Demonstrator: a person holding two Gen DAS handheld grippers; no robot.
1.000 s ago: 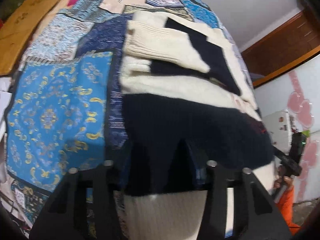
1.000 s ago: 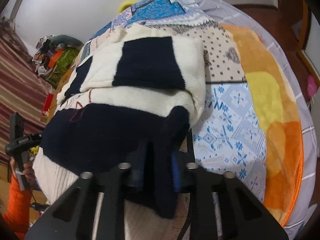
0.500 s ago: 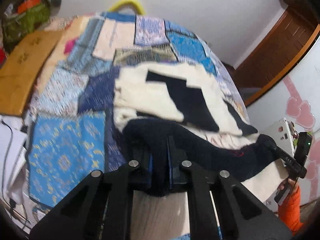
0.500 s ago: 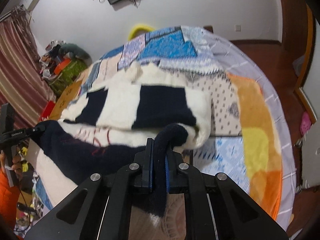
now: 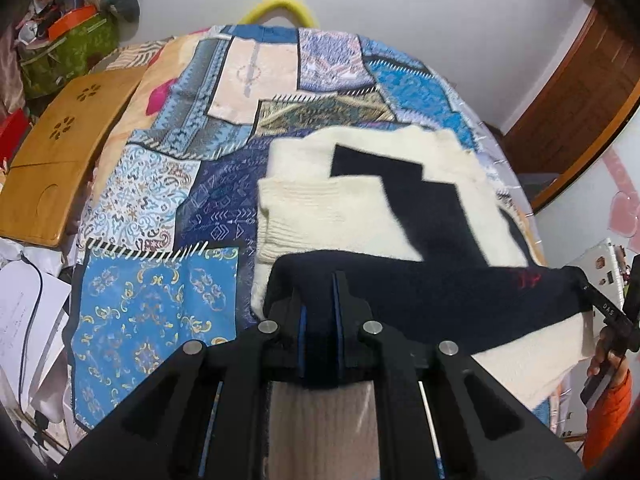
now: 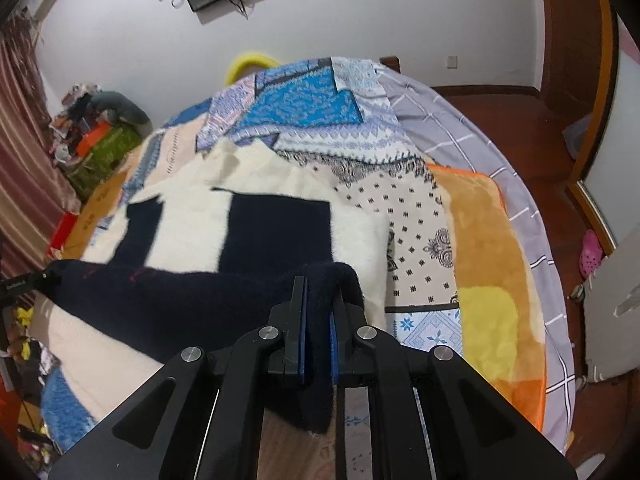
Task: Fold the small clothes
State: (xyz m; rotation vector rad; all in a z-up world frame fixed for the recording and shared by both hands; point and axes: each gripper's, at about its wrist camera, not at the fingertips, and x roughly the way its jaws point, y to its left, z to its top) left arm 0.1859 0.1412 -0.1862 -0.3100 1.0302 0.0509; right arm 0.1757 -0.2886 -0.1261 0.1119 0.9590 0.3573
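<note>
**Both grippers clamped on the sweater's navy hem, lifted off the quilt**

The cream-and-navy sweater (image 5: 372, 208) lies on the patchwork quilt (image 5: 160, 200), its far part flat with one cream sleeve folded across the chest. Its near navy band is raised off the quilt and stretched between the two tools. The left gripper (image 5: 319, 312) is closed tight on one corner of that band, the dark knit pinched between its blue pads, with the cream ribbed edge hanging below the jaws. The right gripper (image 6: 316, 312) is likewise pressed together on the opposite corner, a fold of navy knit bulging over its fingertips. Each tool shows at the edge of the other's view, at the far end of the taut band: the right gripper at (image 5: 612, 312), the left at (image 6: 24, 282).

A second ago the band lay slack on the quilt, and the left jaws stood apart around it; they have since closed on the fabric. Both hands have risen, and more of the quilt, the wooden board (image 5: 60, 160) beside it and the wall beyond the sweater has come into view.
</note>
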